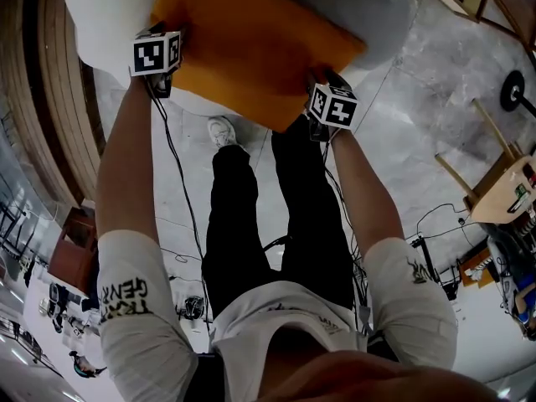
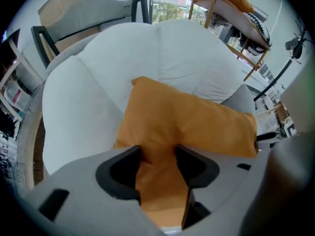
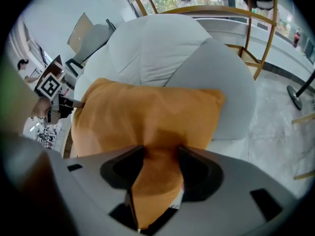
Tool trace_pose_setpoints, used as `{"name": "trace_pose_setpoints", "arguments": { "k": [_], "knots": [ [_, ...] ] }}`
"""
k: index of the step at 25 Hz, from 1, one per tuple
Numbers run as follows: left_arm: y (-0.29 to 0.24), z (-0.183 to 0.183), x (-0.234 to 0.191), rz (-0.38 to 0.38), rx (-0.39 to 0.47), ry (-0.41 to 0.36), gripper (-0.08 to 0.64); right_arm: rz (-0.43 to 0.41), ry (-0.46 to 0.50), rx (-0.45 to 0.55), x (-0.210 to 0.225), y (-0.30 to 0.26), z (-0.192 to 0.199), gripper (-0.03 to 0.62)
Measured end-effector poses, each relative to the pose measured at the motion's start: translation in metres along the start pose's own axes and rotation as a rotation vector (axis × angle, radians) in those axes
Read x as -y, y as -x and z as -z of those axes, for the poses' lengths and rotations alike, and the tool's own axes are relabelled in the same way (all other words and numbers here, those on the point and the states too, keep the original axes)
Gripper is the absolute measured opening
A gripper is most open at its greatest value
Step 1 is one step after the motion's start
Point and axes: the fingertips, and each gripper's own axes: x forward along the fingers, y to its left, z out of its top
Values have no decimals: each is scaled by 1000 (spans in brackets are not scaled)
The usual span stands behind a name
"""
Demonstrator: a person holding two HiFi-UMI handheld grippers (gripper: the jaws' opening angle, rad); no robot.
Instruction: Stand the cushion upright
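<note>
An orange cushion lies tilted on the seat of a white padded armchair, its far edge against the chair's back. My left gripper is at the cushion's near left corner and my right gripper at its near right corner. In the left gripper view the cushion fills the gap of the left gripper; the jaws stand wide, with the fabric touching both pads. The right gripper likewise straddles the cushion's edge with wide jaws. The armchair rises behind.
The person's legs and a shoe stand just before the chair, with cables trailing on the marble floor. A wooden frame is at the right. A wooden rack with an orange pad stands behind the chair. A floor stand base sits right.
</note>
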Motion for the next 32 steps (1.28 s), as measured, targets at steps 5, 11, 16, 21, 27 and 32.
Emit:
{"name": "trace_pose_setpoints", "arguments": {
  "k": [5,11,16,21,27,32],
  "knots": [
    [6,5,1,1,-96,-58,97,-1,91,-67,-12,-8,0,135],
    [16,4,12,46,-97,-130,46,-43,191,-67,-16,1,0,34],
    [30,7,13,78,-49,-128,35,-55,174,-58,-25,21,-1,31],
    [56,15,7,91,-15,-104,31,-62,204,-11,-38,45,-20,31],
    [88,-1,-12,87,83,-29,29,-45,296,109,-55,69,-87,31],
    [107,-43,-23,68,213,-38,29,-15,357,230,-64,87,-155,31]
  ]
}}
